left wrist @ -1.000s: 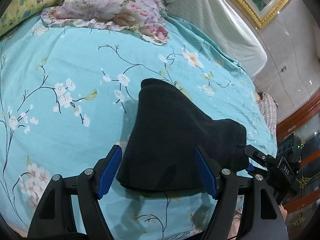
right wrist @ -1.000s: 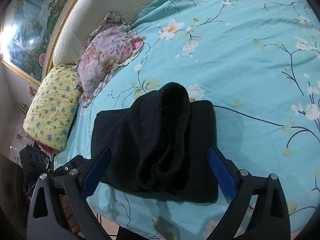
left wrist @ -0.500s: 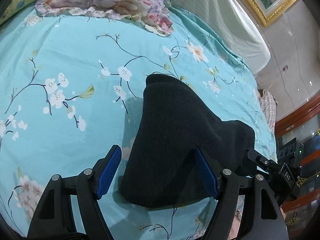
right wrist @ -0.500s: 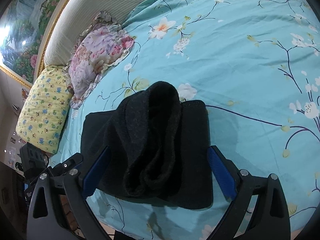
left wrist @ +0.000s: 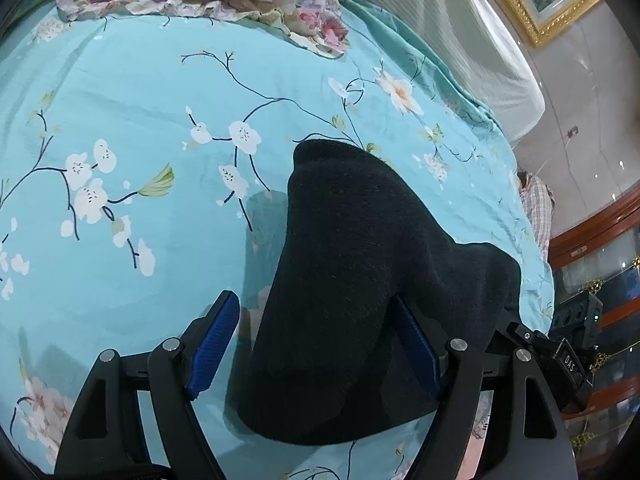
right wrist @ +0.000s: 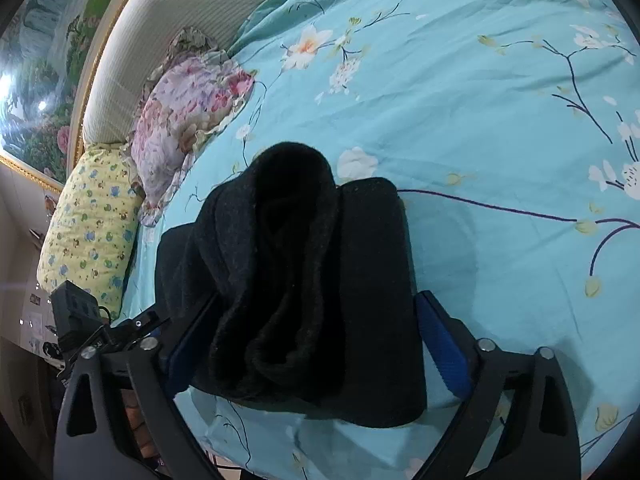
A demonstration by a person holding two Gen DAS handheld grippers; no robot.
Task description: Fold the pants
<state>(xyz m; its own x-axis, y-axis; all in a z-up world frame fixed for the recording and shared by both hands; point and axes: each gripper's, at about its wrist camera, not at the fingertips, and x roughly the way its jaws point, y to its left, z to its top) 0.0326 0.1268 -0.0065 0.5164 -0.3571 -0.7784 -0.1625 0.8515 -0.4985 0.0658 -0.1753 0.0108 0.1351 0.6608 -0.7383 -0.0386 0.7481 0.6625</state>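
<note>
The black pants (left wrist: 352, 280) lie folded into a thick bundle on the turquoise flowered bedspread (left wrist: 140, 120), near the bed's front edge. My left gripper (left wrist: 316, 348) is open, its blue pads on either side of the bundle's near end, not pinching it. In the right wrist view the pants (right wrist: 312, 280) show a rolled top layer over a flat lower fold. My right gripper (right wrist: 308, 348) is open and straddles the bundle from the opposite side. Each gripper appears at the edge of the other's view.
A pink flowered pillow (right wrist: 188, 120) and a yellow patterned pillow (right wrist: 88, 224) lie at the padded headboard (right wrist: 192, 12). The bed's edge runs just under both grippers. Dark wooden furniture (left wrist: 592, 232) stands beyond the bed.
Both grippers have moved forward over the bundle, so the pants now fill more of the space between the fingers. The jaws stayed open.
</note>
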